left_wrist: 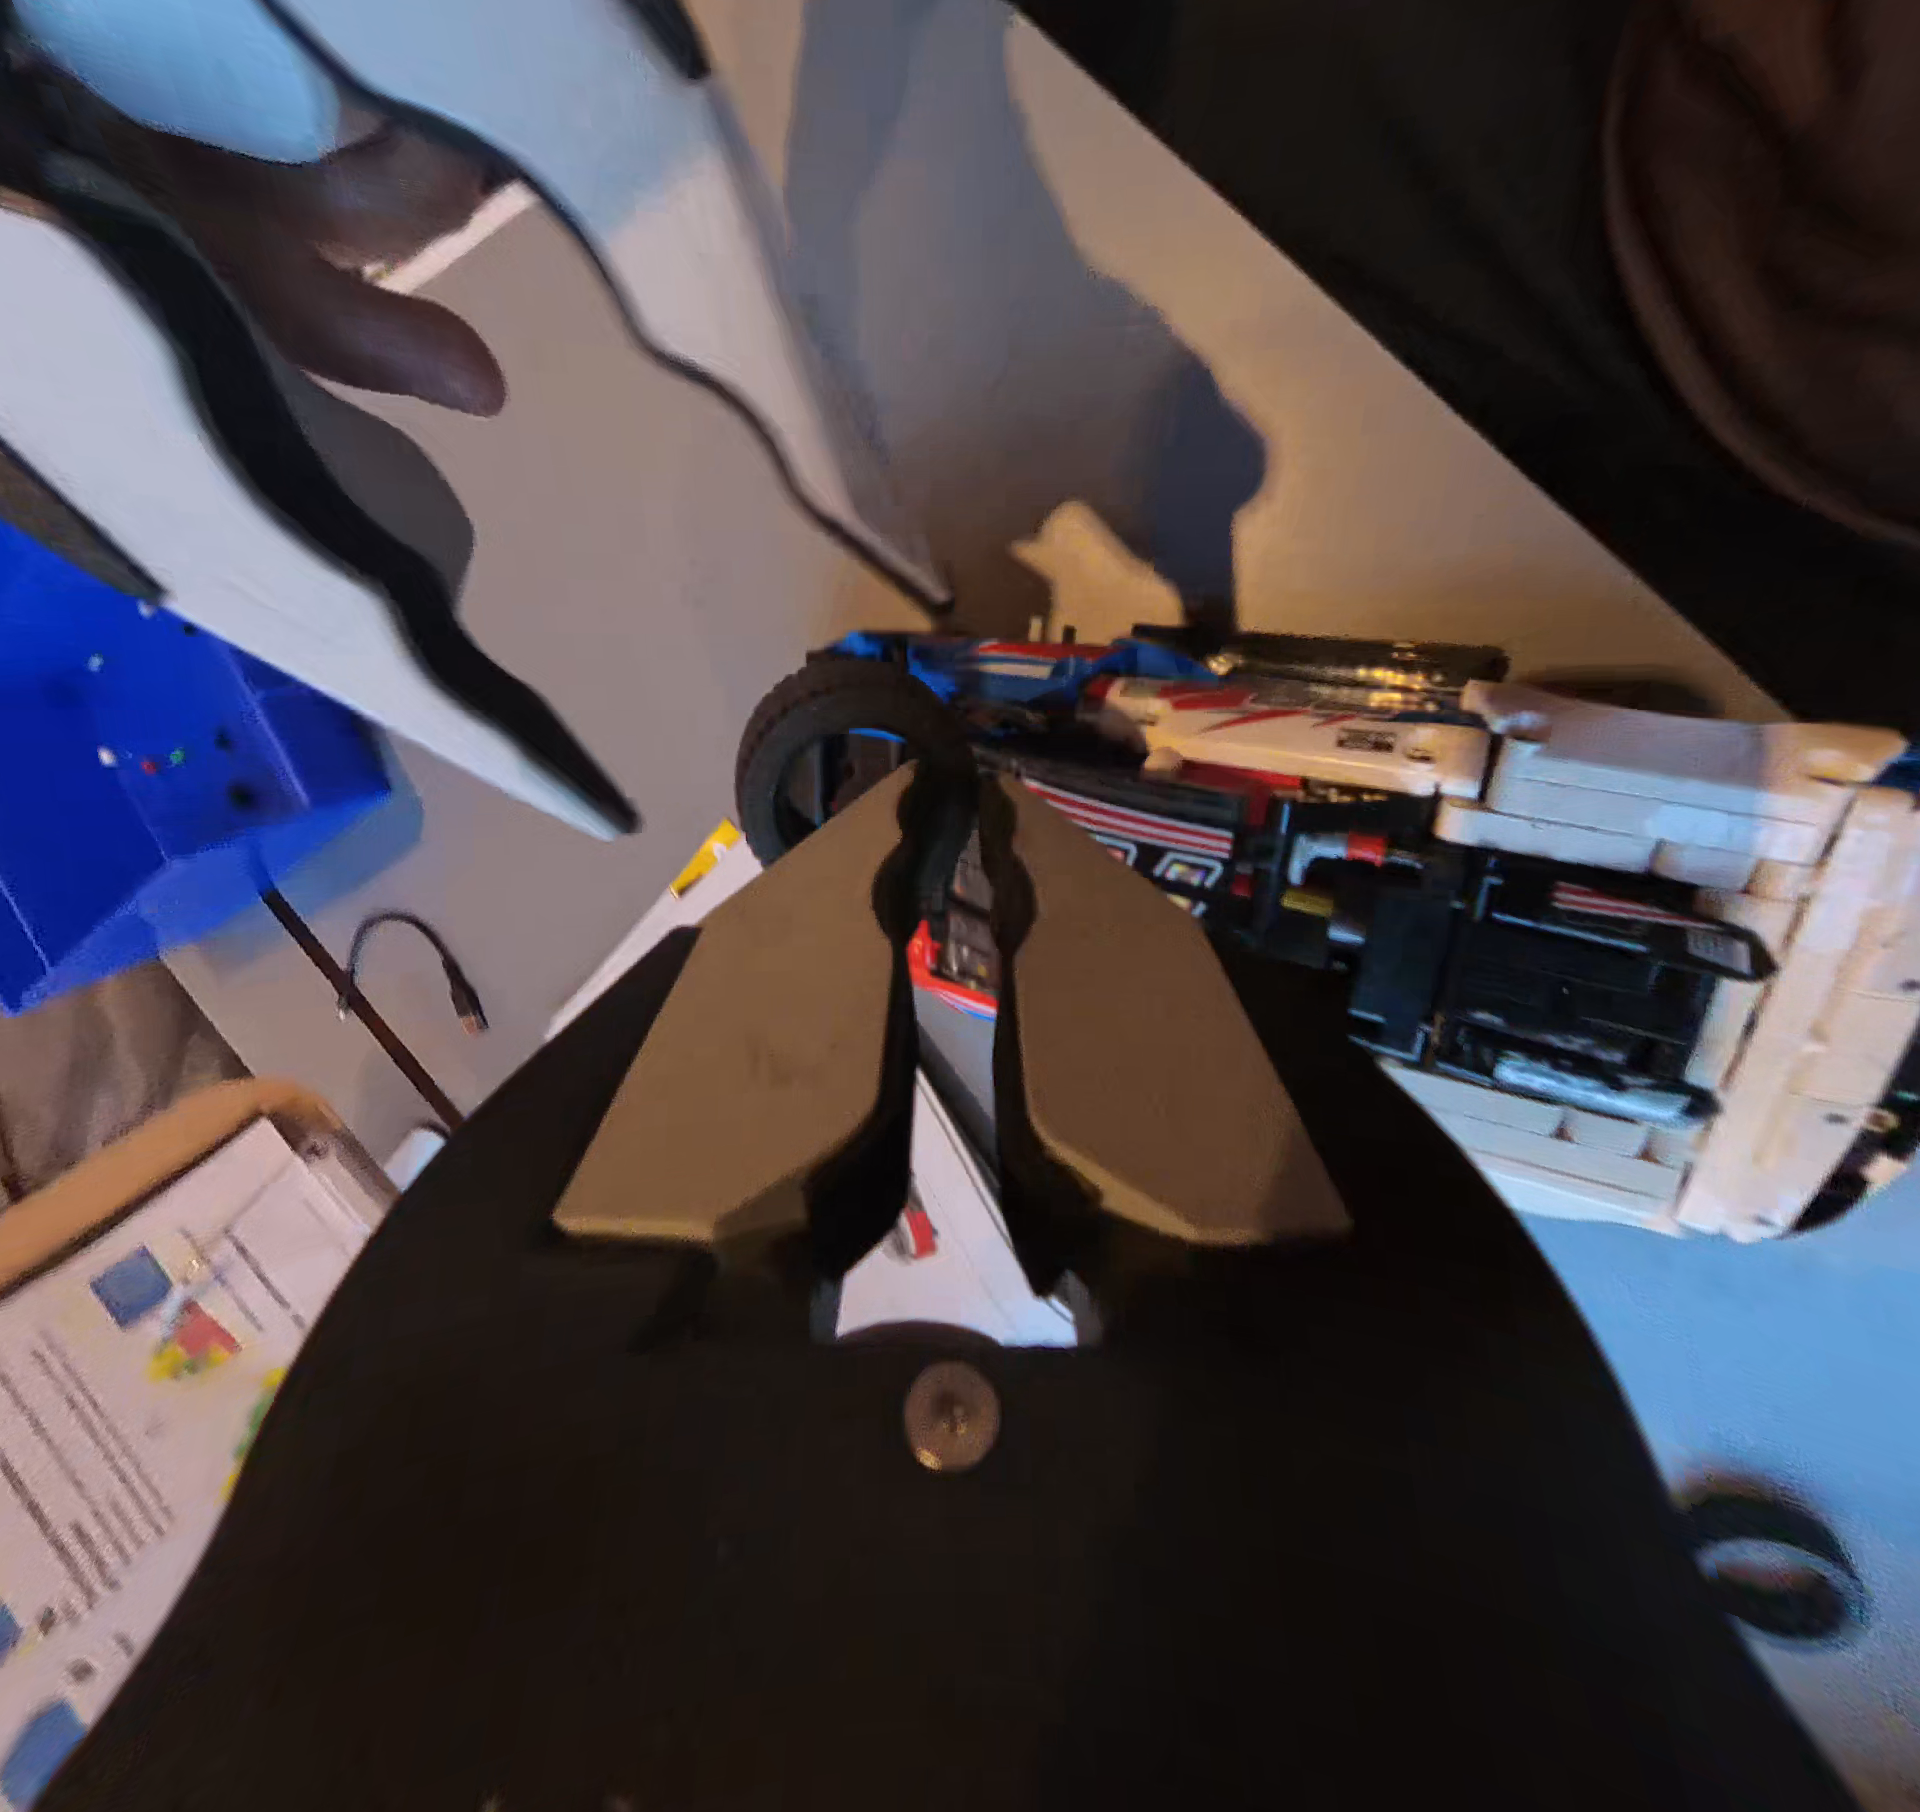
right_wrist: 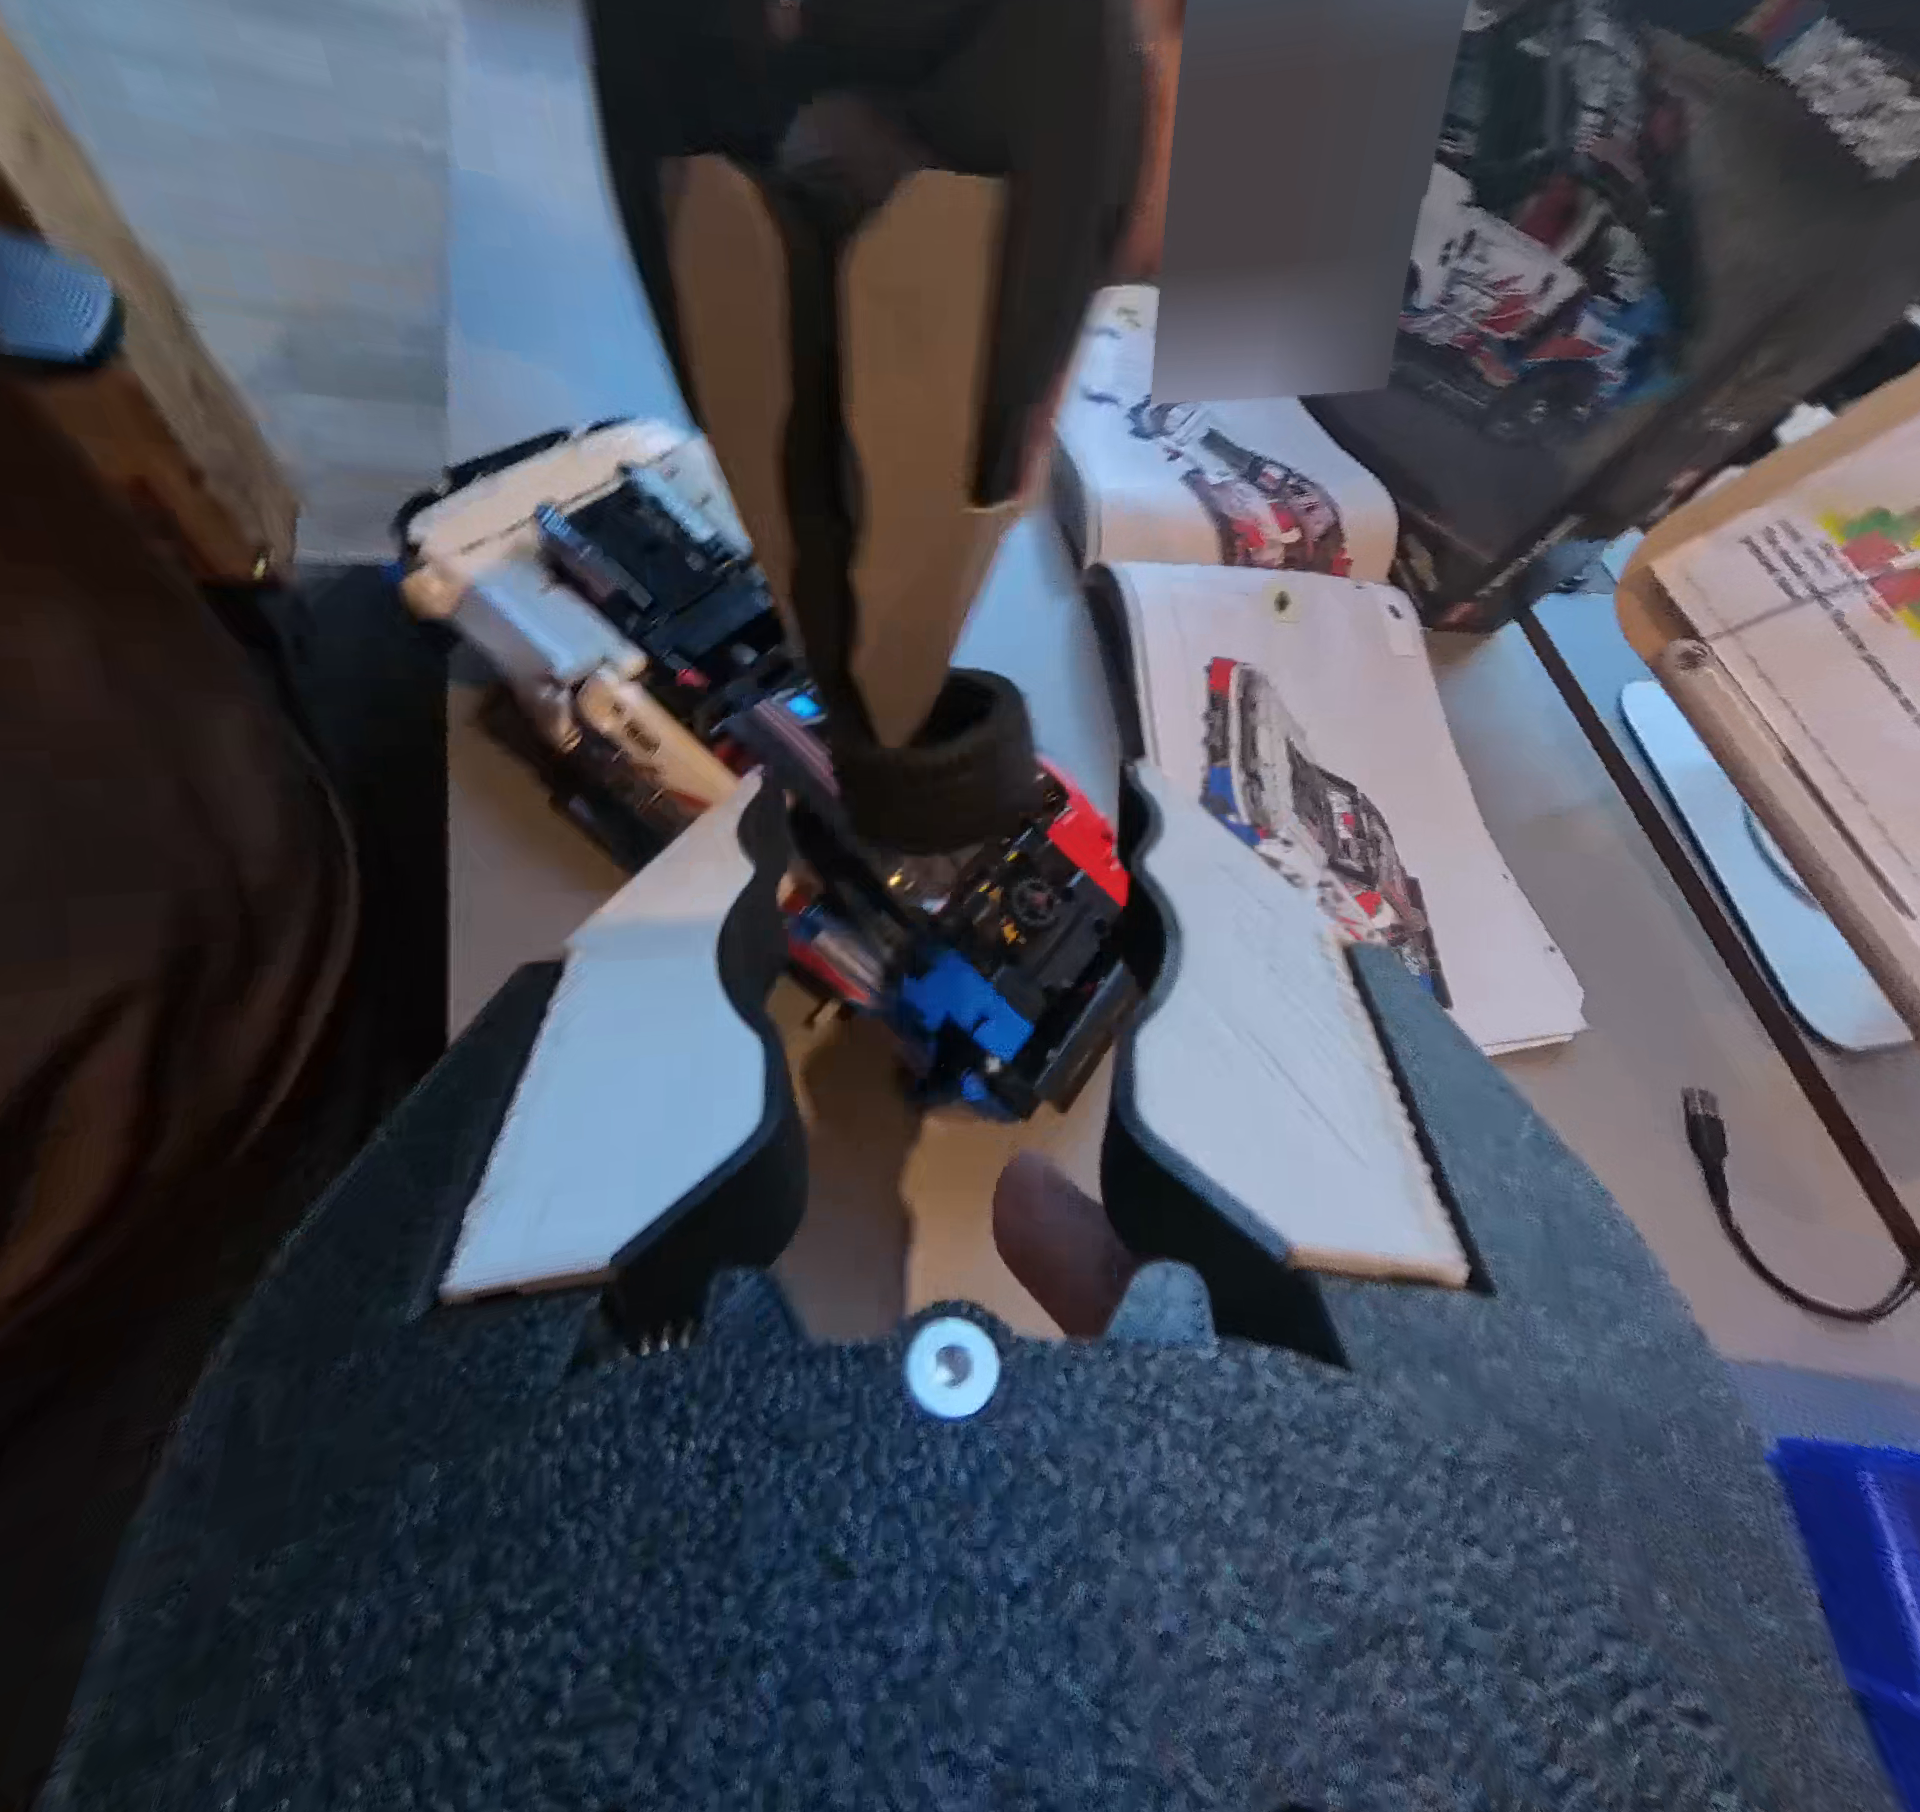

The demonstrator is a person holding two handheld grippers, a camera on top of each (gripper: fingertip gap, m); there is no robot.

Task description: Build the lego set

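Desk (right_wrist: 520, 889) bearing toy car (left_wrist: 1455, 858), long axis left–right, far end cropped; left gripper (left_wrist: 951, 796) pinches tyre (right_wrist: 951, 754); right gripper (right_wrist: 940, 817) wide.

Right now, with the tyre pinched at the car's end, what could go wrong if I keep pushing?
1. The left gripper pinches the black tyre only at its rim, by the fingertips; it may slip or twist off.
2. The right gripper is open around the lego car, not clamping it, so the car could slide on the table.
3. A loose tyre lies nearby and could get knocked.
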